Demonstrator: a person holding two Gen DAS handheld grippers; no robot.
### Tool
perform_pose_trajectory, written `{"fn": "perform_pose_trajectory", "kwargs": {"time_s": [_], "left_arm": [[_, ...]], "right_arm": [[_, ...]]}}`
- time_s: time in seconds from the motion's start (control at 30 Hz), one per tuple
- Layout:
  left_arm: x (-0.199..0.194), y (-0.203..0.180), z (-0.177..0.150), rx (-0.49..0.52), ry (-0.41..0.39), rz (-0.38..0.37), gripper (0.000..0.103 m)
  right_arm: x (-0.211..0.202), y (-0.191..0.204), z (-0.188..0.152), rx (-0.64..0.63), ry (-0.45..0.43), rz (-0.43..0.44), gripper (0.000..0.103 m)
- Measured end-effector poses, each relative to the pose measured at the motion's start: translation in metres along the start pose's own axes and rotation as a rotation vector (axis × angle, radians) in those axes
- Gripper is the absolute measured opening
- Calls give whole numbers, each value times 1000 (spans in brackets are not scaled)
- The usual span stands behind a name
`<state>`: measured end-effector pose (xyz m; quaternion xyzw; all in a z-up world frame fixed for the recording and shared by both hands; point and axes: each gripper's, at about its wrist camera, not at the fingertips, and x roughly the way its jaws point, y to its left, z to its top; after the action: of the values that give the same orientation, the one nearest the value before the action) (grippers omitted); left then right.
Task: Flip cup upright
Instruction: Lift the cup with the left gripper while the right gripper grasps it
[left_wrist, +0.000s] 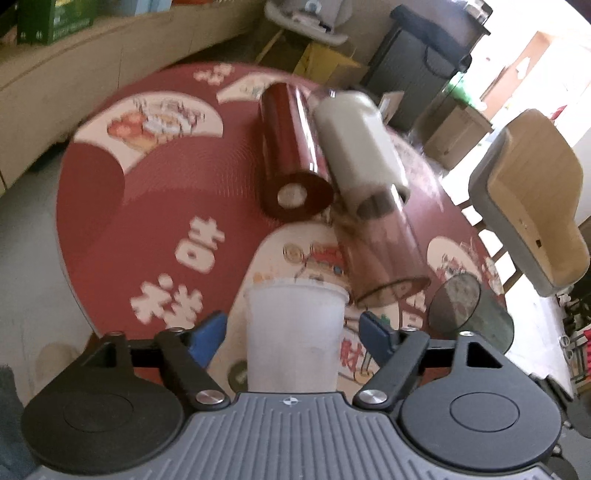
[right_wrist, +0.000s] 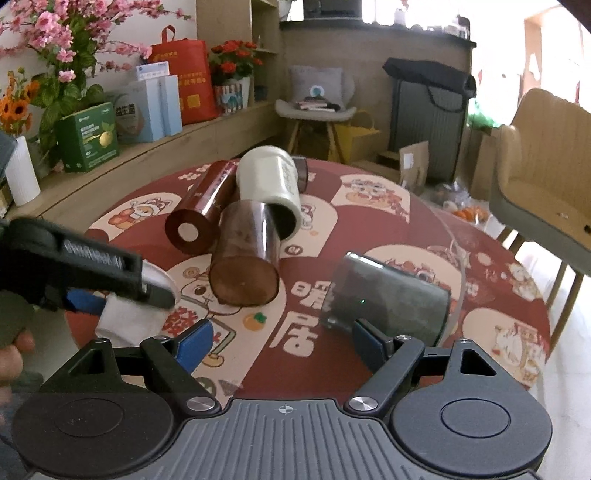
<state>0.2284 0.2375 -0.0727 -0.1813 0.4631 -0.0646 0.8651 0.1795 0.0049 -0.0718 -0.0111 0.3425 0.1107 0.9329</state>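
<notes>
Sunlight from a bright doorway washes one side of a room where a round table (right_wrist: 369, 236) in a red, cartoon-printed cover carries several tumbled cups. A translucent white cup (left_wrist: 293, 332) sits between the blue-padded fingers of the left gripper (left_wrist: 293, 328); the fingers stand wide, with a gap showing on each side of the cup, whose rim points away from the camera. From the right wrist view the same cup (right_wrist: 129, 317) appears at the table's near left edge, under the dark body of the left gripper (right_wrist: 79, 264).

The right gripper (right_wrist: 282, 341) hangs with its fingers spread wide and nothing between them, a smoky grey cup (right_wrist: 388, 299) lying on its side just beyond the right finger. Farther across the cloth, a brown translucent cup (right_wrist: 243, 254), a dark red cup (right_wrist: 201, 208) and a cream cup (right_wrist: 269, 188) lie on their sides in a touching cluster near the table's middle.

Boxes, a red bag and pink and red flowers line a wooden ledge (right_wrist: 147, 147) behind the table. A tan chair (right_wrist: 546, 177) stands close to the right edge. Bare cloth lies between the grey cup and the cluster.
</notes>
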Motion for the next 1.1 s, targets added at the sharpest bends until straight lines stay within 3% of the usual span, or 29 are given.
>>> {"fn": "perform_pose_trajectory", "kwargs": {"time_s": [0.2,0.3,0.47,0.57,0.87,1.1], "left_arm": [[-24,13,7,23,-69,-4,86],[-39,22,6,69,-123,40,95],[-60,35,1,168,-166,141,98],[-65,51,0,165,-197,202,99],[-59,87,3,86,-174,208,99],[-59,92,-5,85,-150,181,99]], "right_arm": [[4,15,1,26,39,46,79],[6,25,3,26,60,70,79],[11,40,12,42,75,90,79],[13,48,19,67,80,108,78],[45,84,42,36,163,156,74],[82,89,55,128,273,191,73]]}}
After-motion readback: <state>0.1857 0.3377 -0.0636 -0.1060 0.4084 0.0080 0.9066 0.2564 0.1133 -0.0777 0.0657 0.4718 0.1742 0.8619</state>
